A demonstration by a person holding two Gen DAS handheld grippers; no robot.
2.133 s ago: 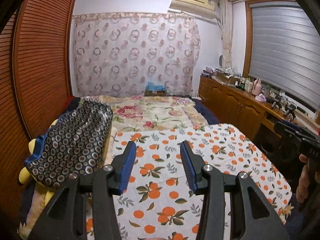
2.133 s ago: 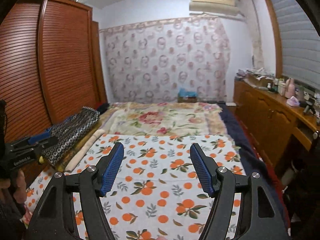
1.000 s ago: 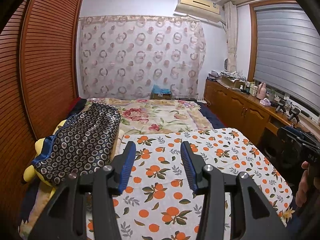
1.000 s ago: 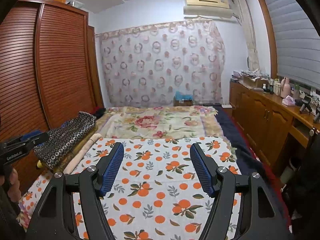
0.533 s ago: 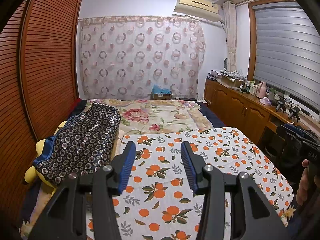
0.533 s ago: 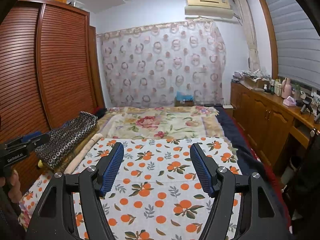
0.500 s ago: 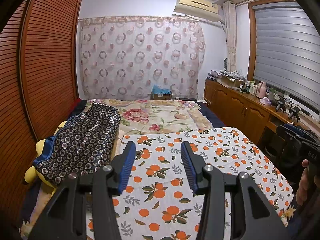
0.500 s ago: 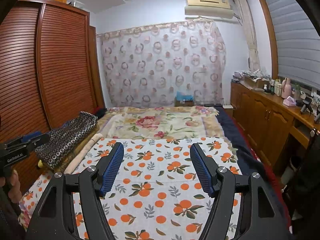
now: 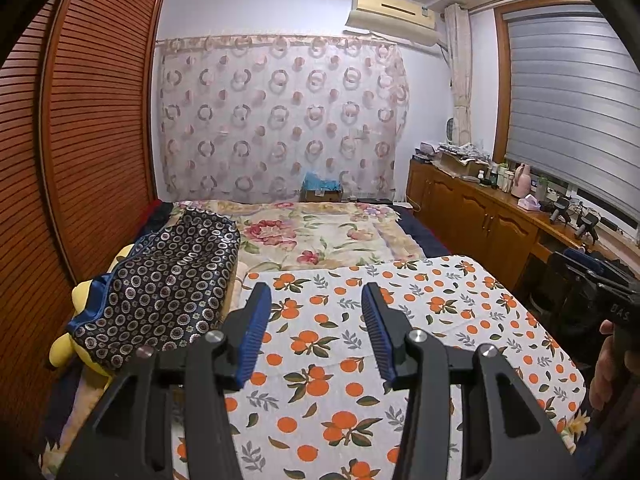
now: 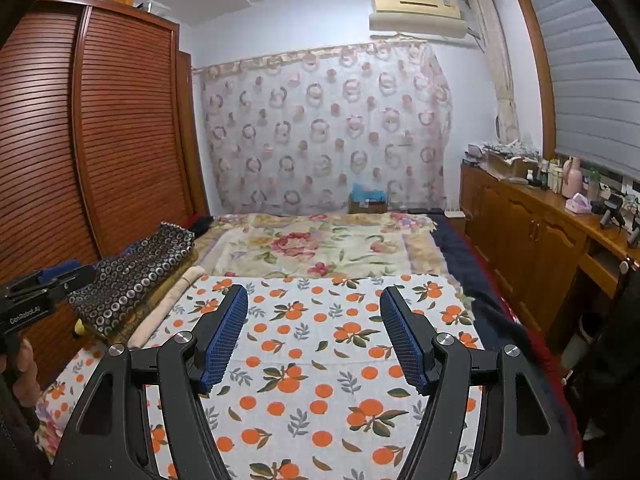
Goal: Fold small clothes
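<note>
Ahead of both tools and below them stretches the bed point(image 9: 328, 240), its near half covered by a white sheet printed with oranges point(image 9: 400, 320) and its far half by a floral quilt point(image 10: 320, 244). A louvred wooden wardrobe point(image 10: 80, 140) fills the left side, a ring-patterned curtain point(image 9: 280, 120) hangs beyond the bed, and a wooden cabinet point(image 10: 540, 240) cluttered with bottles runs along the right. Left of the left hand-held gripper point(image 9: 316, 332) lies a dark circle-patterned garment point(image 9: 168, 280), bunched over a yellow plush toy point(image 9: 64, 350). Both the left and the right hand-held gripper point(image 10: 312, 336) are released, blue pads apart, grasping nothing above the sheet.
</note>
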